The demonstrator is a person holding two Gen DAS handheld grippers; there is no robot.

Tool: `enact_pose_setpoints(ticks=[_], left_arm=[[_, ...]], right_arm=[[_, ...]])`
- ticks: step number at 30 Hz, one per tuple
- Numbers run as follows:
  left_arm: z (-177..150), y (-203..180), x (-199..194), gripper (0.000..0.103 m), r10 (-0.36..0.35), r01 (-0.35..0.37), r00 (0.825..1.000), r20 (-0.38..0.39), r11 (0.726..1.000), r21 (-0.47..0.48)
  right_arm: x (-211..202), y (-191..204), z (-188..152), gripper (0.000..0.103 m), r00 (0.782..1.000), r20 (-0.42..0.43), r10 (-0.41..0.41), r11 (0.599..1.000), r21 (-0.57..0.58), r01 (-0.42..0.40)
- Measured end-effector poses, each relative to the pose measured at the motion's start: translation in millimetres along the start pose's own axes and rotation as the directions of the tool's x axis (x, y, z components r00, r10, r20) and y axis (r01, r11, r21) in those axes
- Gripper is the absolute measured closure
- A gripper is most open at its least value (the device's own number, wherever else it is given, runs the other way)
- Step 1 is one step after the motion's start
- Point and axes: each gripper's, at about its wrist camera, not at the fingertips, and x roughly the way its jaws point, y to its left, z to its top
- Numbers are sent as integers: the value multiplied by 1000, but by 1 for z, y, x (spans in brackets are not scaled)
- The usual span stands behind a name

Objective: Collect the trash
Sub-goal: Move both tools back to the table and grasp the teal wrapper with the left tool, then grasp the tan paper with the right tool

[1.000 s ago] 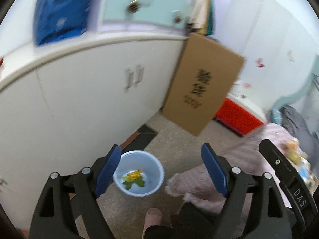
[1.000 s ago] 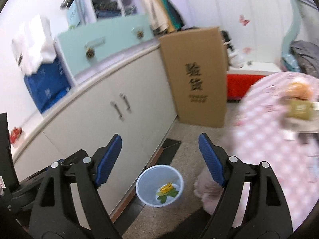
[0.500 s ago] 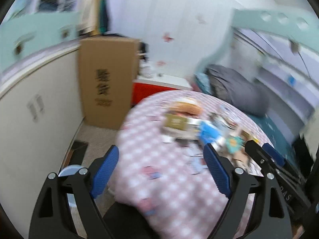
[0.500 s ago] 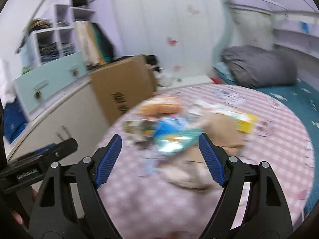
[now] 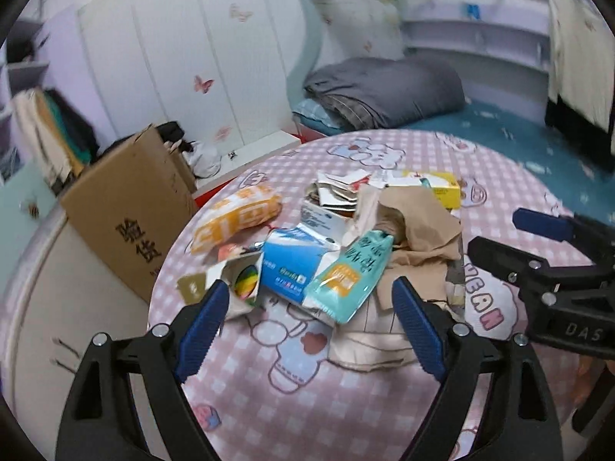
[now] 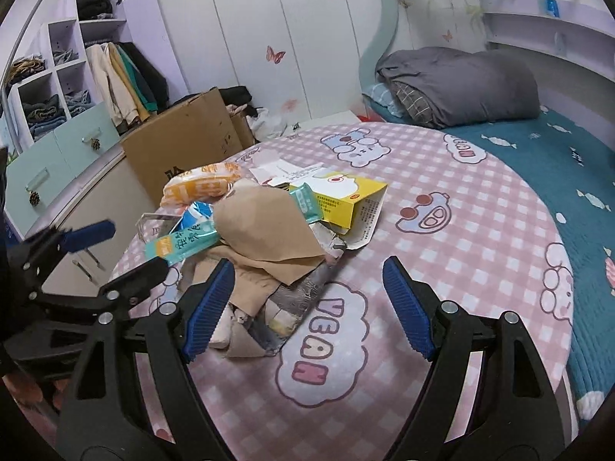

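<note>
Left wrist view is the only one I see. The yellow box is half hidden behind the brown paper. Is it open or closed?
Observer: Open. In the right wrist view the yellow box shows an open end, with its flap lying on the tablecloth.
Operator: Does the right gripper hold something?
Observer: No. The right gripper is open and empty, beside the brown paper.
Operator: What is under that paper?
Observer: A crumpled grey wrapper sticks out at its near edge.

Brown paper (image 6: 265, 226) covers much of the trash heap beneath it; the yellow box (image 5: 442, 191) shows only an edge behind; package lettering stays unreadable.
</note>
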Motion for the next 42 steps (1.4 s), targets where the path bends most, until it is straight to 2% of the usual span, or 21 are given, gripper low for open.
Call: enact_pose_setpoints(ticks=[5,7,9,11,14,20,25,28,29,31,34,35,36,38,42], left_arm=[[11,-9,18,19,-27,30,999,-23,993,116],[13,-12,21,29,-41,44,999,-22,989,145],[14,-12,26,51,-79,84,996,-42,986,142],[13,-11,30,57,-107,113,993,-58,985,131],[9,-6,28,75,-181,185,982,-51,979,83],[-2,11,17,77,-215,215,977,-3,977,-20],[-13,29,1,79,-191,196,980,57,973,-120],[-19,39,-7,89,-161,175,983,87,968,-182],[-21,44,-9,94,-152,168,984,91,964,-207],[-23,49,-9,94,-124,142,988,86,961,-237],[-27,57,-11,94,-116,137,989,91,954,-269],[-28,58,-13,94,-112,135,989,98,952,-275],[-29,61,-15,94,-111,136,988,103,950,-282],[-30,64,-19,94,-114,144,987,116,944,-298],[-32,73,-31,95,-125,174,979,161,927,-334]], right_arm=[[9,-5,3,25,1000,-22,10,1000,-9,-10],[12,-6,4,25,999,-33,25,1000,-13,-25],[20,-5,6,25,997,-54,48,999,-12,-48],[24,-2,6,25,997,-63,53,998,-20,-54],[29,0,8,25,994,-76,72,997,-24,-74],[37,7,13,25,991,-82,103,994,-40,-106],[42,15,19,25,992,-77,97,992,-77,-103],[47,24,24,26,992,-82,101,988,-107,-109],[50,28,25,29,991,-87,101,987,-118,-111],[56,32,27,34,988,-109,109,984,-128,-123],[64,35,27,54,985,-131,108,981,-144,-127],[64,35,27,70,986,-130,108,982,-143,-126],[63,34,28,80,986,-126,105,983,-139,-122],[59,32,29,93,989,-113,92,984,-141,-107],[45,33,33,96,995,-66,74,988,-132,-82]])
